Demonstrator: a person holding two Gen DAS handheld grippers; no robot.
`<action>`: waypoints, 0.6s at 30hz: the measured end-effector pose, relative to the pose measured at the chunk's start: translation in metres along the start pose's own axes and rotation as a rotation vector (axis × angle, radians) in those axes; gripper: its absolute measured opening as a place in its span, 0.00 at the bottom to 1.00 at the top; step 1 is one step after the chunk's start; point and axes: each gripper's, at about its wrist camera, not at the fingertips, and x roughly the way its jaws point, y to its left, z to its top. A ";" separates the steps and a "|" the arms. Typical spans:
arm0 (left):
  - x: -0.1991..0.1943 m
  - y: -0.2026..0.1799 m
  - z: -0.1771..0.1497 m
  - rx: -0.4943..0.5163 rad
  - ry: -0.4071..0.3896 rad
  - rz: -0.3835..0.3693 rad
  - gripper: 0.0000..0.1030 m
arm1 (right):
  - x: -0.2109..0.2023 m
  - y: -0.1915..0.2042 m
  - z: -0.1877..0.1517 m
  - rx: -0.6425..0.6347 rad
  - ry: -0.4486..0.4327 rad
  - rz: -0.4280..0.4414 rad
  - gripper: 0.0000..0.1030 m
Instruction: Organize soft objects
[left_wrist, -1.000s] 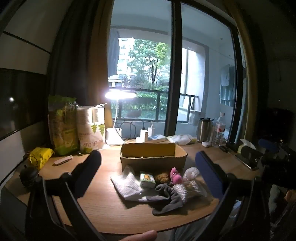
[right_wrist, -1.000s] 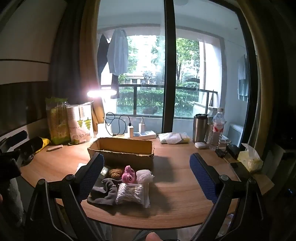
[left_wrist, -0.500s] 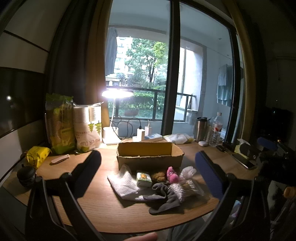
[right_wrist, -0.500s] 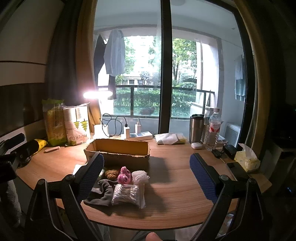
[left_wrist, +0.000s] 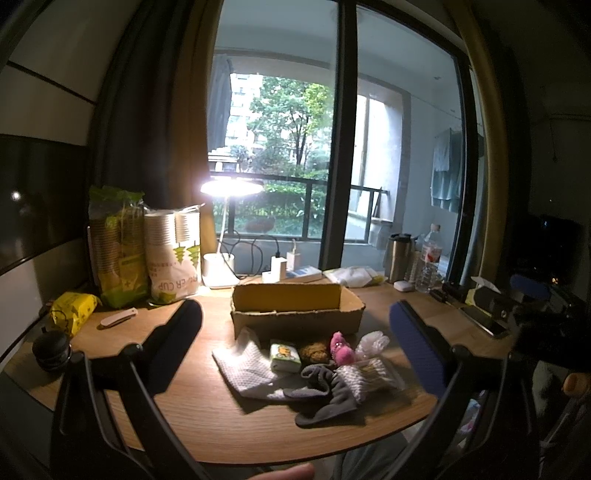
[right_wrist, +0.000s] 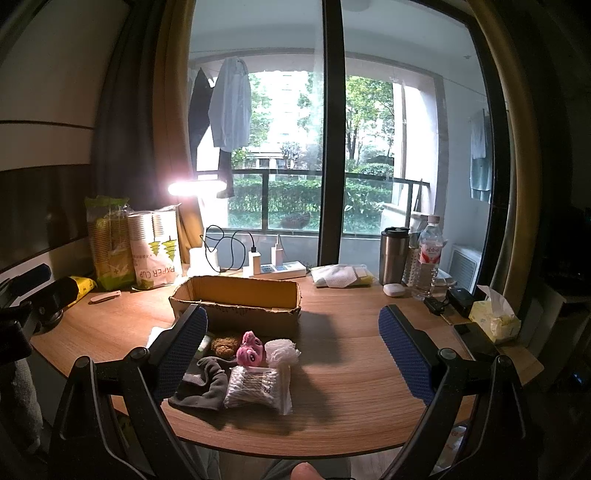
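An open cardboard box (left_wrist: 297, 308) (right_wrist: 236, 299) stands mid-table. In front of it lie a white cloth (left_wrist: 245, 365), a small tissue pack (left_wrist: 284, 356), a brown fuzzy lump (left_wrist: 314, 352) (right_wrist: 225, 345), a pink plush toy (left_wrist: 341, 349) (right_wrist: 251, 349), a crumpled plastic bag (left_wrist: 371, 341) (right_wrist: 282, 350), a grey sock (left_wrist: 325, 393) (right_wrist: 203, 384) and a bag of cotton swabs (left_wrist: 365, 376) (right_wrist: 256, 386). My left gripper (left_wrist: 295, 332) is open and empty, held back above the near edge. My right gripper (right_wrist: 291, 332) is open and empty, to the right of the pile.
At the back left stand paper-cup sleeves (left_wrist: 171, 254), a lit desk lamp (left_wrist: 231, 188), a yellow packet (left_wrist: 72, 308) and a folded knife (left_wrist: 118, 317). A power strip (right_wrist: 277, 269), steel tumbler (right_wrist: 393, 254), water bottle (right_wrist: 428, 258), tissue pack (right_wrist: 493, 315) and phone (right_wrist: 474, 338) sit at the back right.
Both grippers have drifted a little back and up from the table; the box and pile sit slightly lower and smaller in view. Nothing on the table has moved.
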 end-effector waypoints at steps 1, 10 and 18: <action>0.000 0.000 0.000 0.000 0.000 0.000 0.99 | 0.000 0.000 0.000 -0.001 -0.001 0.000 0.94; -0.001 -0.001 0.001 0.002 0.001 -0.001 0.99 | 0.000 0.000 0.000 0.000 -0.001 0.000 0.94; -0.001 -0.002 0.001 0.003 0.001 -0.002 0.99 | 0.000 0.001 0.000 -0.001 0.000 0.001 0.94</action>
